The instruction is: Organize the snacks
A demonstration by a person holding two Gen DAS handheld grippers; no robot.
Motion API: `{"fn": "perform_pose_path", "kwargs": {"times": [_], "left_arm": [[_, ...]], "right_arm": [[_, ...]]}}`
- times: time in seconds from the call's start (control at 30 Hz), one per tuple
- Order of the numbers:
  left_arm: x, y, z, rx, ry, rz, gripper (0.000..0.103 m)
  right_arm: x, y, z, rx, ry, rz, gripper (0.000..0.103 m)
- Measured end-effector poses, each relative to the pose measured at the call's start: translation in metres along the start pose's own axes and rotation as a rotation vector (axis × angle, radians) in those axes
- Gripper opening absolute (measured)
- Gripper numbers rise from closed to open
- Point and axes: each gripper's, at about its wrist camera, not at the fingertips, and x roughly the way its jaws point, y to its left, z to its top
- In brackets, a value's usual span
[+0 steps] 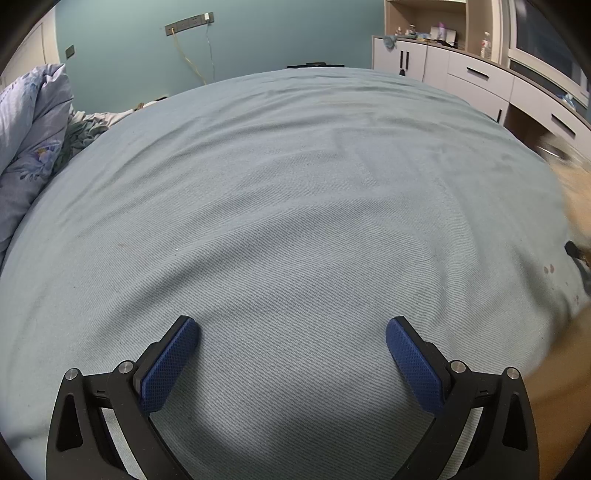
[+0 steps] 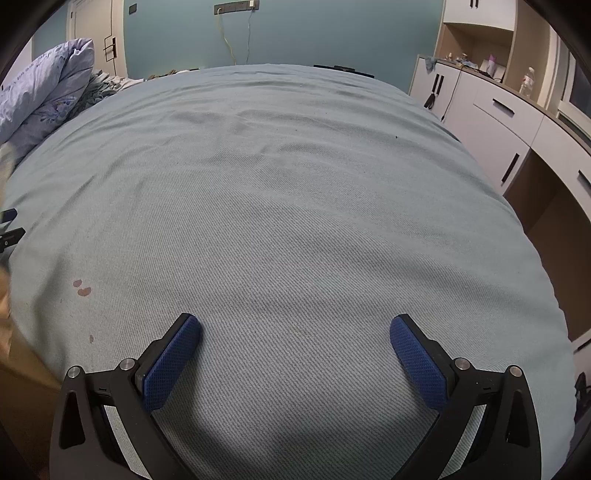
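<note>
Both grippers are hanging over a big bed covered in a pale blue-grey sheet [image 1: 295,206], and both are spread wide with nothing between the pads. The left gripper [image 1: 291,332] has its blue textured pads [image 1: 168,369] well apart over bare fabric, same story for the right gripper [image 2: 295,330], pads [image 2: 171,365] released and empty. As for the snacks, honestly I can't spot any clearly in either view. There's a blurry tan/orange shape [image 1: 576,192] at the far right edge of the left wrist view, too smeared to tell what it is, and a brownish cardboard-looking edge [image 2: 22,369] at the lower left of the right wrist view, just beside the bed. The sheet has a couple of small reddish stains [image 2: 82,288] near that left side. A bunched-up lilac floral duvet [image 1: 33,129] sits at the far left of the bed, and white cabinets with drawers [image 2: 491,122] run along the right wall, with a bottle [image 2: 527,82] and some clutter on top. Teal wall [image 1: 277,33] behind, with a socket strip [image 1: 188,23] and a yellow cable [image 1: 190,62] dangling down
</note>
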Motion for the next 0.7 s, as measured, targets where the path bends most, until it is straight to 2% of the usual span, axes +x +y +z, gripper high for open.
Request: {"fn": "perform_pose_path", "kwargs": {"times": [0.7], "left_arm": [[0.0029,-0.0013,0.0,-0.001,0.002,-0.002,0.103]], "right_arm": [[0.0007,-0.003,0.0008,0.007,-0.001,0.007,0.103]]}}
